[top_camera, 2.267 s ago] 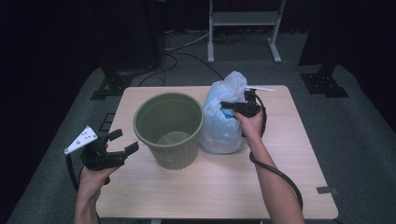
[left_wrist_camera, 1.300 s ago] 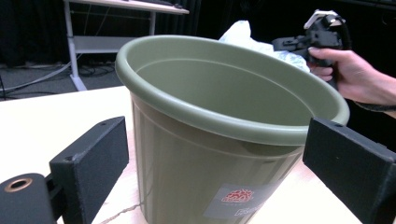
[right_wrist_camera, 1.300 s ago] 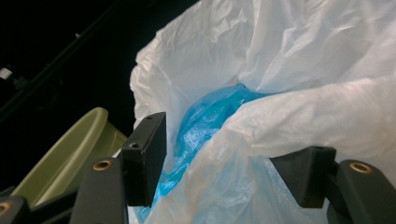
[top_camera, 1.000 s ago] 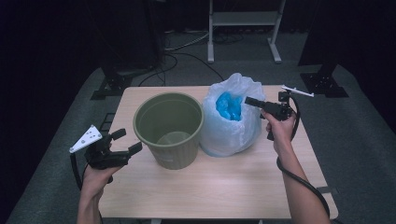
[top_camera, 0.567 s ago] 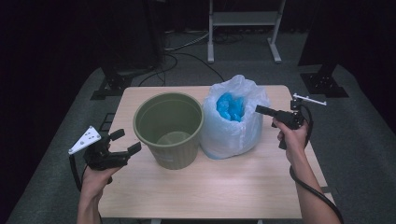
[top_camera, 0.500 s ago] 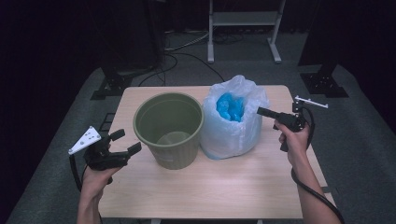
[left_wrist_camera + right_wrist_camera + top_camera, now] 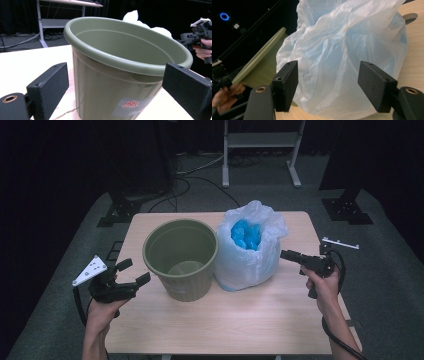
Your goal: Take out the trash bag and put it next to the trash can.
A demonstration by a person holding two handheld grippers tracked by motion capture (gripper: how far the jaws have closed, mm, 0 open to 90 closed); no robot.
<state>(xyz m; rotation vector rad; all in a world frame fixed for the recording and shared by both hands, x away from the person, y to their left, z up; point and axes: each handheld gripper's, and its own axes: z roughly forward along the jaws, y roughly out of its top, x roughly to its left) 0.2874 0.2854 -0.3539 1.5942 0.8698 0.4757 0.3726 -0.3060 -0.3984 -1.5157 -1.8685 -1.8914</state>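
I am looking at the plastic bag (image 7: pixel 252 247) with blue stuff inside, standing upright toward the far edge of the table (image 7: pixel 225 320), its open mouth facing up and its side touching the green bucket (image 7: pixel 181 257) on its left. My right gripper (image 7: pixel 289 255) is hovering just beside the bag's right side, jaws spread wide with nothing between them, pointing straight at it. So I am judging the bag as the right hand's job. My left gripper (image 7: pixel 134 272) is hanging near the table's left edge, also wide and empty, aimed at the bucket's wall.
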